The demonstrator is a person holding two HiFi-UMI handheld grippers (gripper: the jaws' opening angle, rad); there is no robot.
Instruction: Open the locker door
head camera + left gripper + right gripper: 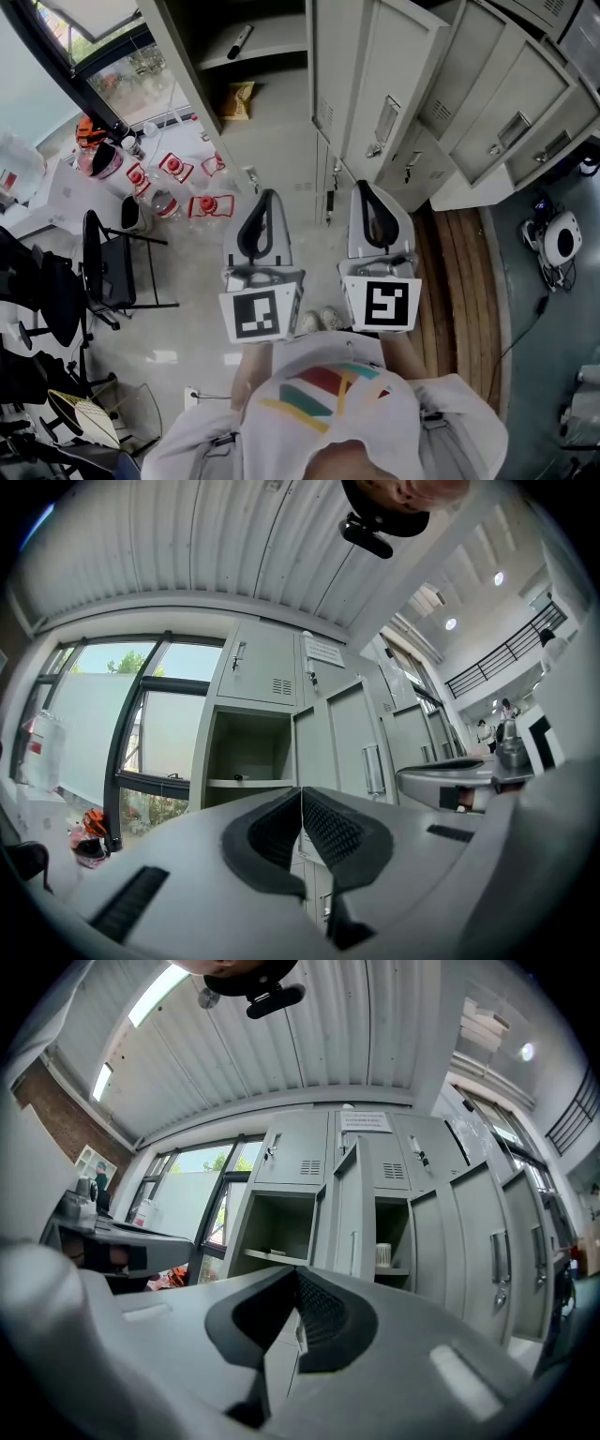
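The grey locker bank (281, 141) stands ahead of me. One door (380, 84) with a handle (387, 117) stands swung out, and in the right gripper view this door (354, 1213) is ajar beside a compartment holding a white cup (382, 1254). Left of it an open compartment (248, 752) has a shelf with a small dark thing (240, 40) on it. My left gripper (265, 202) (301, 794) and right gripper (367, 192) (296, 1274) are held side by side, short of the lockers. Both are shut on nothing.
A black chair (108, 267) and red-and-white containers (178, 178) are on the floor at the left. Closed locker doors (506, 103) run to the right. A wooden floor strip (464, 272) and a white device with cables (561, 239) lie at the right.
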